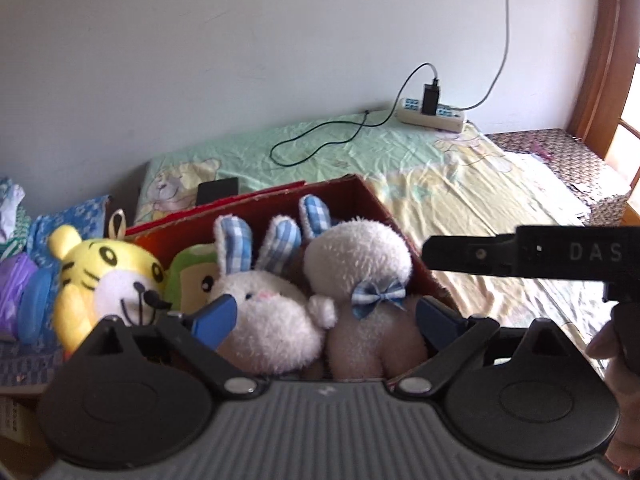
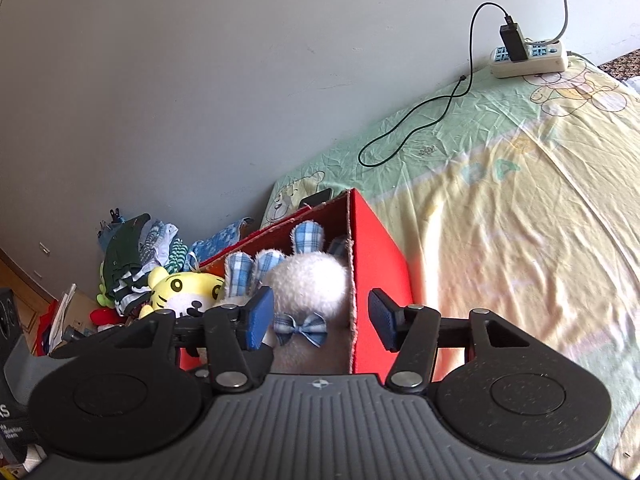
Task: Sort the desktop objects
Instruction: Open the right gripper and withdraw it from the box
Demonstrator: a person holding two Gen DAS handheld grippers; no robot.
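You have four plush toys in the red cardboard box (image 1: 394,216): two white rabbits with blue checked ears, one yellow tiger (image 1: 106,280) and one green toy (image 1: 192,272). The box sits in the lower middle of both frames, on the bear-print bedsheet (image 1: 440,176). One rabbit (image 1: 272,316) faces you, left of centre in the left wrist view; the other rabbit (image 1: 368,280) shows its back and a blue checked bow. One power strip (image 1: 434,114) lies at the upper right with one black charger (image 1: 430,98) plugged in and one black cable looping across the sheet. One dark phone (image 1: 218,192) lies behind the box.

The green toy is mostly hidden behind the tiger and the facing rabbit. The phone is half covered by the box wall. The heap of clothes (image 2: 132,256) at the left is too jumbled to count.

Your left gripper (image 1: 324,316) stands wide open, its blue pads either side of the two rabbits and pressing on neither. Your right gripper (image 2: 320,320) is about half open, straddling the box's right wall without gripping it, one pad inside near the bow and one outside. Neither holds anything.
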